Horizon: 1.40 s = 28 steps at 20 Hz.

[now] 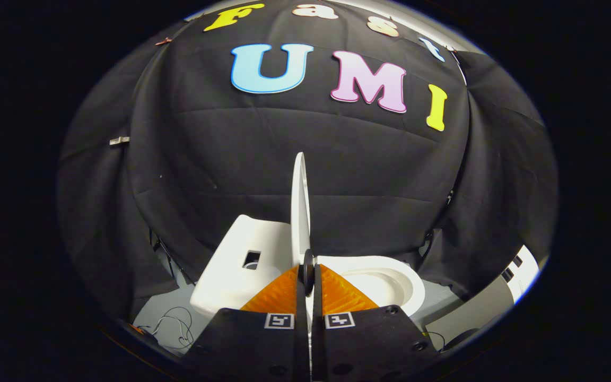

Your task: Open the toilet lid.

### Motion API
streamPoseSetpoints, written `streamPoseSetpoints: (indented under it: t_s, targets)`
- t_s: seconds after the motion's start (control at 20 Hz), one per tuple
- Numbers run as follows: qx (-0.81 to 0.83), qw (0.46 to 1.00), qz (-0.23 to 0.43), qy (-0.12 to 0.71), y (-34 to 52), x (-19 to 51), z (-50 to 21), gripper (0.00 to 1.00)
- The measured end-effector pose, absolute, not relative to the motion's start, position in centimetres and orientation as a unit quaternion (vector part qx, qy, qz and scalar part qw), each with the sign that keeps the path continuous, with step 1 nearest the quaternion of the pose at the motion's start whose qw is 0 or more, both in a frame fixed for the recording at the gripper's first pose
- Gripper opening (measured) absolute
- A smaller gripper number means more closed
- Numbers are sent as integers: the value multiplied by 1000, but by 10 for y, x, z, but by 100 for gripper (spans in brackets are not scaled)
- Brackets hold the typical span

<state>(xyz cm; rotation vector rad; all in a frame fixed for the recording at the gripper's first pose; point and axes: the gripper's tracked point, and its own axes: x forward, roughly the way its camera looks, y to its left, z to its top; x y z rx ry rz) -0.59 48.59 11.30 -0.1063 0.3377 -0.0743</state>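
A white toilet stands just ahead of my fingers. Its lid [299,207] is raised upright and I see it edge-on as a thin white blade rising from between my fingertips. My gripper [308,273] is shut on the lid's lower edge, one finger pressing on each side. To the right of the lid lie the seat and bowl [385,281], uncovered. To the left of the lid is the white tank [236,265] with a small rectangular recess in it.
Black cloth walls close the booth behind and beside the toilet. Thin cables [175,326] lie on the pale floor left of the tank. A grey and white device [496,297] sits at the right, beyond the bowl.
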Motion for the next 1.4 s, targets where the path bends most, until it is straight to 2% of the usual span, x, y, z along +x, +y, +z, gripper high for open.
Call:
streamPoseSetpoints:
  t_s: [0.5, 0.7, 0.8, 0.95, 1.25, 1.4]
  targets:
    - [-57, 981, -17, 186, 519, -14, 103, 9]
    - [-72, 981, -6, 182, 522, -15, 104, 17]
    - [-70, 979, 20, 191, 534, -21, 96, 50]
    - [-98, 982, 11, 162, 524, -20, 106, 99]
    - [-81, 985, 27, 149, 522, -24, 120, 99]
    - [-78, 991, 47, 94, 515, -37, 158, 99]
